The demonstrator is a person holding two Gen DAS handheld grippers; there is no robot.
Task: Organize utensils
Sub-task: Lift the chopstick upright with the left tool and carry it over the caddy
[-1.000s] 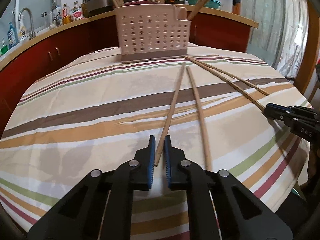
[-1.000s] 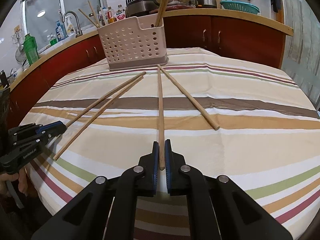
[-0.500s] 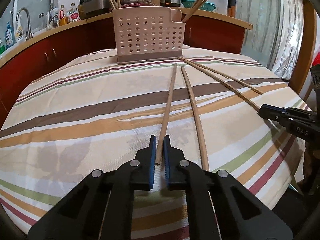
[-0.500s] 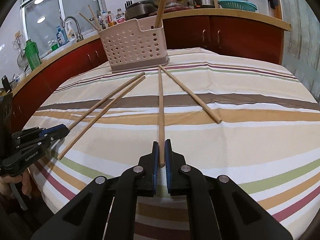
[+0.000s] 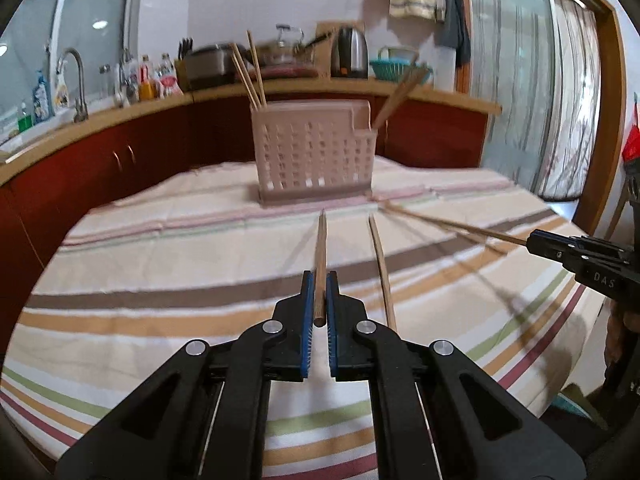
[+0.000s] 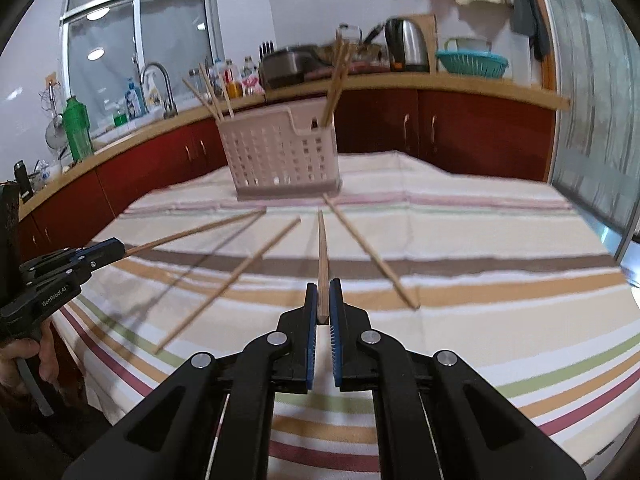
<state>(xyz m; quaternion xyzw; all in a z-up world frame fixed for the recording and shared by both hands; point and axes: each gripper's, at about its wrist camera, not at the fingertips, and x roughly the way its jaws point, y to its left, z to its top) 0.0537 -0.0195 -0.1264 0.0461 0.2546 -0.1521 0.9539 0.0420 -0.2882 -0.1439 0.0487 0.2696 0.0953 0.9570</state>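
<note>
A pinkish perforated utensil holder (image 5: 316,152) (image 6: 284,156) stands at the far side of the striped tablecloth (image 5: 160,272), with several chopsticks upright in it. My left gripper (image 5: 319,276) is shut on the near end of a wooden chopstick (image 5: 321,244), which is lifted off the cloth and points at the holder. My right gripper (image 6: 323,284) is shut on another chopstick (image 6: 322,248), also raised. Each gripper shows in the other's view, the left gripper (image 6: 116,246) at the left and the right gripper (image 5: 536,240) at the right. One loose chopstick (image 5: 382,264) lies beside the left gripper's chopstick; two loose chopsticks (image 6: 236,276) (image 6: 368,252) lie on the cloth.
A red-fronted kitchen counter (image 6: 440,120) curves behind the table with a kettle (image 6: 406,46), a teal basket (image 6: 472,60), bottles and a faucet (image 6: 158,84). A person's hand (image 6: 20,360) holds the left gripper's handle at the table's left edge.
Both grippers have risen and tipped upward, each lifting its chopstick off the cloth. More of the wall and counter shows than before.
</note>
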